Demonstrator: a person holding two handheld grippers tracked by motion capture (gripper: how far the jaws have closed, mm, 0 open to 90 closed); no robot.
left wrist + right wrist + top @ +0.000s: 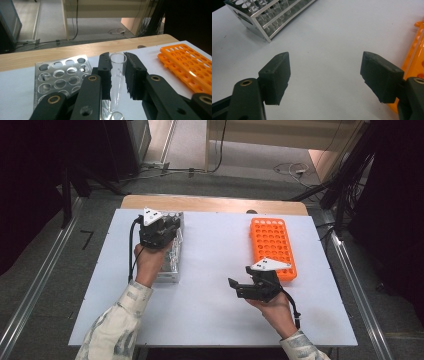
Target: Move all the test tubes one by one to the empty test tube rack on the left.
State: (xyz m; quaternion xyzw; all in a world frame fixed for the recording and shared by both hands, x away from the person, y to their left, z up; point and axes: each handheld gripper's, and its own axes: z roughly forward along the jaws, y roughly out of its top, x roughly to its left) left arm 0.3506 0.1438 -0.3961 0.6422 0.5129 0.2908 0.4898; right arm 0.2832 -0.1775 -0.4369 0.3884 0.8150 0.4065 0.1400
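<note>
In the left gripper view, a clear glass test tube (117, 75) stands upright between the black pads of my left gripper (117, 55), which is shut on it. Just left of it is the metal tube rack (60, 75). The high view shows the left gripper (167, 222) above the far end of that metal rack (170, 265). My right gripper (325, 67) is open with nothing between its jaws, hanging over bare white table. In the high view the right gripper (236, 287) sits at the near end of the orange rack (272, 245), jaws pointing left.
The rim of another glass tube (116, 116) shows below the held one. Several tubes stand in the metal rack (269, 17). The orange rack (414, 55) lies right of the right jaw. A white sheet (215, 270) covers the table, with a wooden edge (215, 204) at the back.
</note>
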